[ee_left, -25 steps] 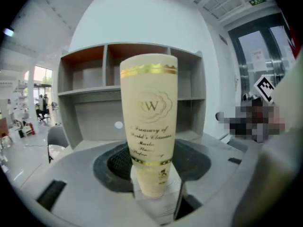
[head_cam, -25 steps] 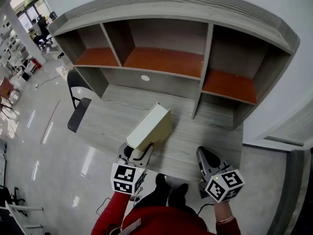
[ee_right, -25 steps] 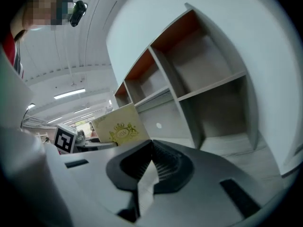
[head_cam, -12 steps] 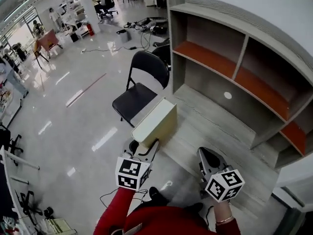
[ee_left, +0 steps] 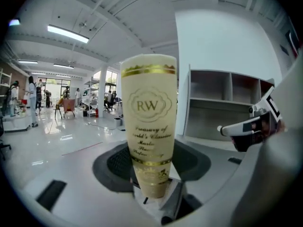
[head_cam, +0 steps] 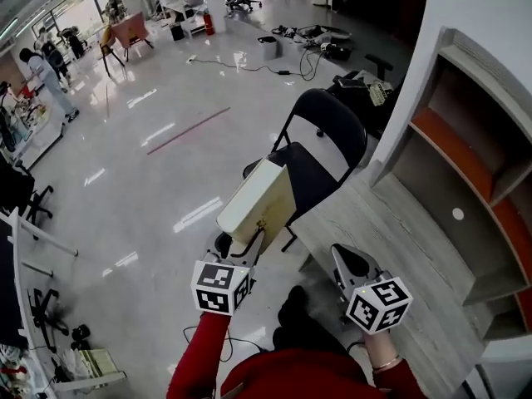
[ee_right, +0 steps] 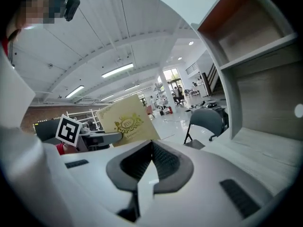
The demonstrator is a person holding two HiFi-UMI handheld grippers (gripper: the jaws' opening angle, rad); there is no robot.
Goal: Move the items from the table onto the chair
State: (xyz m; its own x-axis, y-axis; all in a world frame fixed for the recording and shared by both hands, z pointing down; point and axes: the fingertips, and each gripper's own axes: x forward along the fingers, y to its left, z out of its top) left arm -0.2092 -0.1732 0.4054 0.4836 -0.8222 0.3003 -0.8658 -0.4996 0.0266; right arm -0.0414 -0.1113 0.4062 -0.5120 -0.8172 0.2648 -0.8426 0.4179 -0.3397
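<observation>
A cream book [head_cam: 258, 202] with gold "RW" print stands up out of my left gripper [head_cam: 243, 249], which is shut on its lower edge. In the left gripper view the book [ee_left: 149, 122] fills the middle, pinched between the jaws of the left gripper [ee_left: 152, 189]. It hangs in the air just short of the black folding chair [head_cam: 314, 171], whose seat is bare. My right gripper [head_cam: 350, 262] is shut with nothing in it and hovers over the near end of the grey wooden table [head_cam: 399, 248]. In the right gripper view the right gripper [ee_right: 150, 155] shows its jaws meeting, with the book [ee_right: 127, 119] at the left.
The table's shelf unit [head_cam: 470, 131] with orange boards rises at the right. The chair stands against the table's left end. Glossy floor [head_cam: 150, 181] spreads to the left, with cables, desks and people far off at the back.
The view has swung left, from the shelf unit to the chair. The left gripper has carried the book off the table toward the chair. The right gripper has stayed shut.
</observation>
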